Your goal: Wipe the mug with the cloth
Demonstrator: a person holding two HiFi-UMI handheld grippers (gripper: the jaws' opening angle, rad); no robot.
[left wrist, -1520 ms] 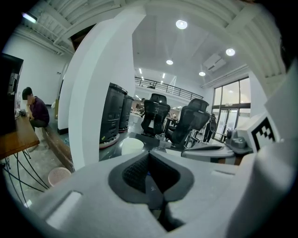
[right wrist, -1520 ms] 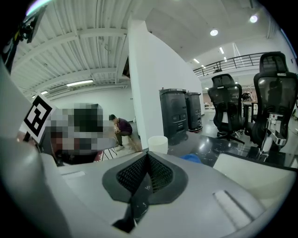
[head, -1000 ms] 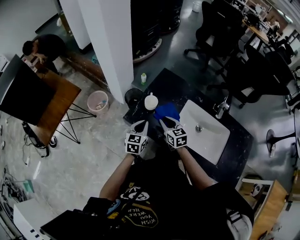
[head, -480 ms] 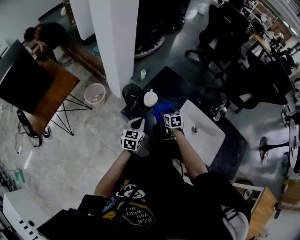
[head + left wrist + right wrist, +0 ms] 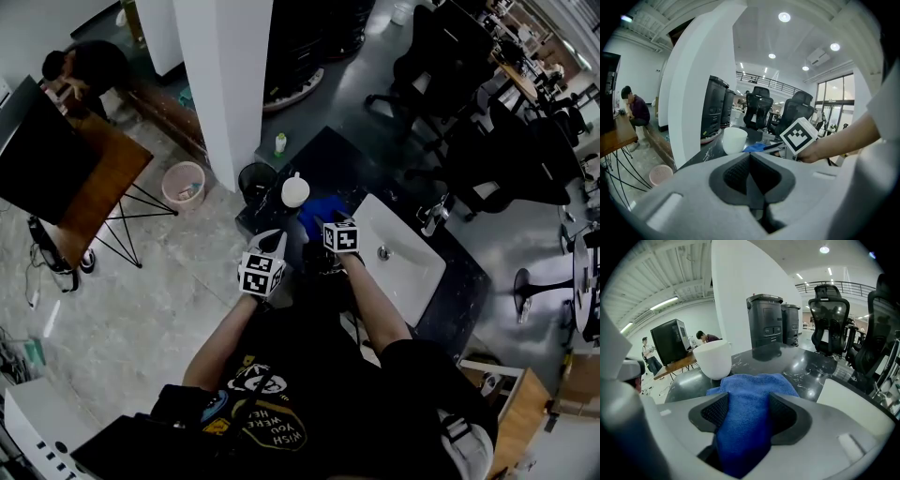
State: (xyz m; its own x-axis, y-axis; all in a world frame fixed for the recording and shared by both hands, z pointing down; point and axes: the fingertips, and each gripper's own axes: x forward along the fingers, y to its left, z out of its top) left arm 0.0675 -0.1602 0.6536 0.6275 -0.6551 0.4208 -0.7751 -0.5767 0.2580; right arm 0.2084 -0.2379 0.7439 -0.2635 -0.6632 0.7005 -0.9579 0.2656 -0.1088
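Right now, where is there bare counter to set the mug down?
Bare counter beyond the mug, toward the small bottle, and a strip between the cloth and the sink. Crowded at the near edge, around mug and cloth.

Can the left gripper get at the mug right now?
Probably yes. The mug stands upright on the dark counter ahead of the left gripper, with nothing between them. Its jaws are together, so they'd need opening first.

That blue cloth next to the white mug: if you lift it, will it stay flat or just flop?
Probably flop: the cloth lies in soft folds and sags between the right gripper's opening jaws. Its fuzzy weave suggests it is light and grips rather than slips. Pushed, it would likely bunch up.
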